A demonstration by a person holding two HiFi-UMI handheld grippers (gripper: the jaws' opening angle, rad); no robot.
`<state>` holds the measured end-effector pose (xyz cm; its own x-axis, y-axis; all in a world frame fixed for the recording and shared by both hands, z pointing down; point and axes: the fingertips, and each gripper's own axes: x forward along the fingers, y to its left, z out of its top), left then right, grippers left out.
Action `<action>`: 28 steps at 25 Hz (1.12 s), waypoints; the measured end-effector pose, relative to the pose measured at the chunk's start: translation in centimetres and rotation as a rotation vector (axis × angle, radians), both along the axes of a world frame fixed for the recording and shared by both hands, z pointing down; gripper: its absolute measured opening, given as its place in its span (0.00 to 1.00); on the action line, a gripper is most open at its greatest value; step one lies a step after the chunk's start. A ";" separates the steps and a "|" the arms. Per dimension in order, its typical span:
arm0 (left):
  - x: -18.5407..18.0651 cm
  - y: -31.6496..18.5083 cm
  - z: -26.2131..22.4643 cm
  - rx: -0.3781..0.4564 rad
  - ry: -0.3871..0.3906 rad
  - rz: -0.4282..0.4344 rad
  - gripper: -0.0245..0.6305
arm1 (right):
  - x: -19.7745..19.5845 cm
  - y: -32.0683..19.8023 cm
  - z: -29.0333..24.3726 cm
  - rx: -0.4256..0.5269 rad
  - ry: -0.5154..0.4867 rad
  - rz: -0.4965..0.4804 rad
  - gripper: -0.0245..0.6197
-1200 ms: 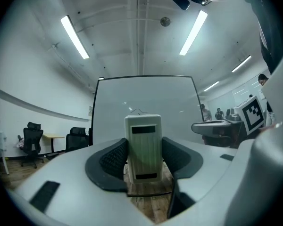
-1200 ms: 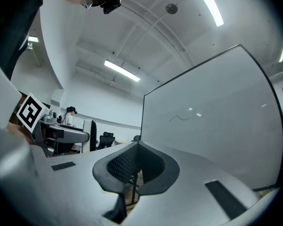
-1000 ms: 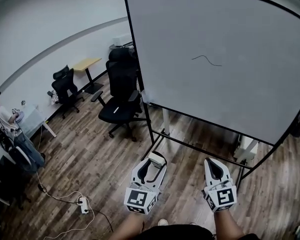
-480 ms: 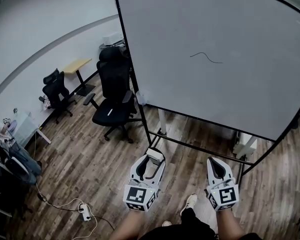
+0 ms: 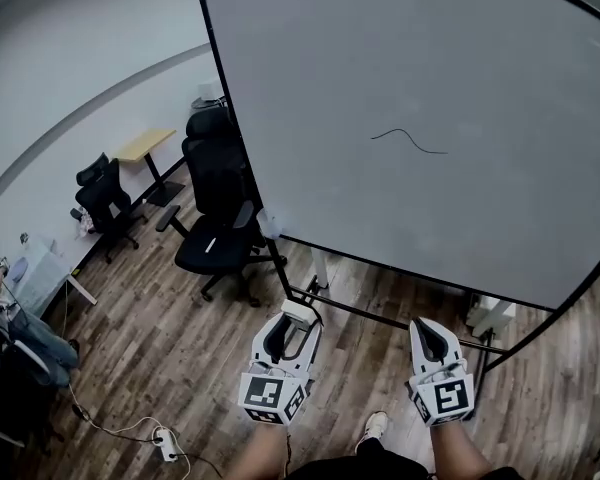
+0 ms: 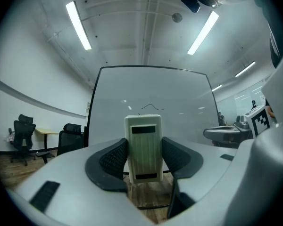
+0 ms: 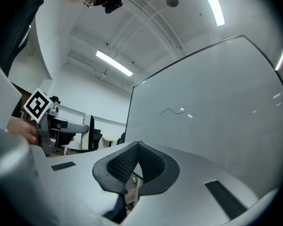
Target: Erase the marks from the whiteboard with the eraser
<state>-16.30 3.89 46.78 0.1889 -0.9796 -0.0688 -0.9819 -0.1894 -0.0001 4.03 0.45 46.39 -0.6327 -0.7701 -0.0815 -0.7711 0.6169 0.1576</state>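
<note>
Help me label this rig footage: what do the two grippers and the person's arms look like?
The left gripper and right gripper are alike: white moulded shells, curved jaws lined with black ribbed pads, and a cube of black-and-white square markers at the rear. No cables show. The forearms are unsleeved; dark clothing shows below them.

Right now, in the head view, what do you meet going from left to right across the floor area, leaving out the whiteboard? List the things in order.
Person → small black chair → large black office chair → left gripper, shut on the eraser → right gripper.
</note>
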 end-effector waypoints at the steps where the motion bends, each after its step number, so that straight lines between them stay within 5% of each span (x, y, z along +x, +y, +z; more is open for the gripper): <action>1: -0.1 -1.2 0.0 -0.002 0.004 -0.004 0.41 | 0.3 -1.0 -0.5 0.019 -0.012 0.007 0.07; 15: 2.2 -15.9 -3.3 0.013 0.017 -0.005 0.41 | 2.6 -14.4 -3.1 0.032 -0.060 -0.018 0.07; 28: 2.0 -28.1 -9.0 0.012 0.008 -0.014 0.41 | 0.4 -19.0 -3.1 0.030 -0.047 -0.034 0.07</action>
